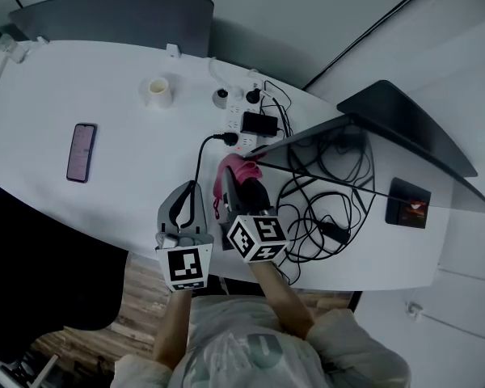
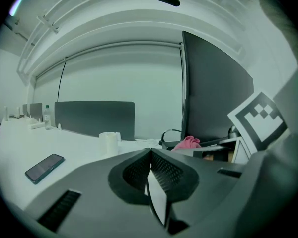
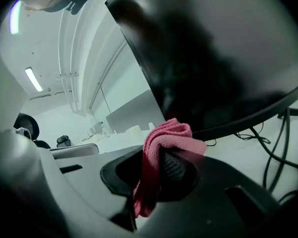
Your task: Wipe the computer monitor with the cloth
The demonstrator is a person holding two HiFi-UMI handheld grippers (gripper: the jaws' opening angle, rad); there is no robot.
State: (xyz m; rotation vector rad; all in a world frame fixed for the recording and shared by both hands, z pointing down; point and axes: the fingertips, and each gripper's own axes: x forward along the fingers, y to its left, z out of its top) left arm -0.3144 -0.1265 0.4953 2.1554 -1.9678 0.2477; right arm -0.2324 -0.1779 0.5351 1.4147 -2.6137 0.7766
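Monitor (image 1: 412, 128), the wide dark flat-panel screen, sits at the right of the head view on the white desk (image 1: 81, 79), with a tangle of black cables (image 1: 323, 208) below it.

Pink microfibre cloth (image 3: 159, 148) is in our right gripper (image 3: 161, 162). The jaws are clamped on it, with a wad bulging over the tips and a tail hanging below. In the head view that gripper (image 1: 244, 183) is at centre frame, and the cloth (image 1: 238, 168) at its tip is just beside the monitor's left end.

Key relation: in the right gripper view the screen (image 3: 213, 58) fills the upper right. Its lower bezel runs diagonally from centre frame out to the right edge, and the top of the cloth sits at the bezel's left end. We can't tell whether it is touching or just short.

The panel's long axis runs off toward frame right, so we judge the wipe should go up onto the glass, then rightward along it.

Left gripper (image 2: 151, 162) has its jaws together with nothing between them. In the head view it (image 1: 186, 204) is lower left of the right one and farther from the screen. Its own view has the monitor (image 2: 213, 93) at frame right and the cloth (image 2: 187, 143) low beside it. The right gripper is nearer and does the work.

Risk, as we see it: the cables and the white power strip (image 1: 246, 115) are close to the start point and could snag the hanging tail.
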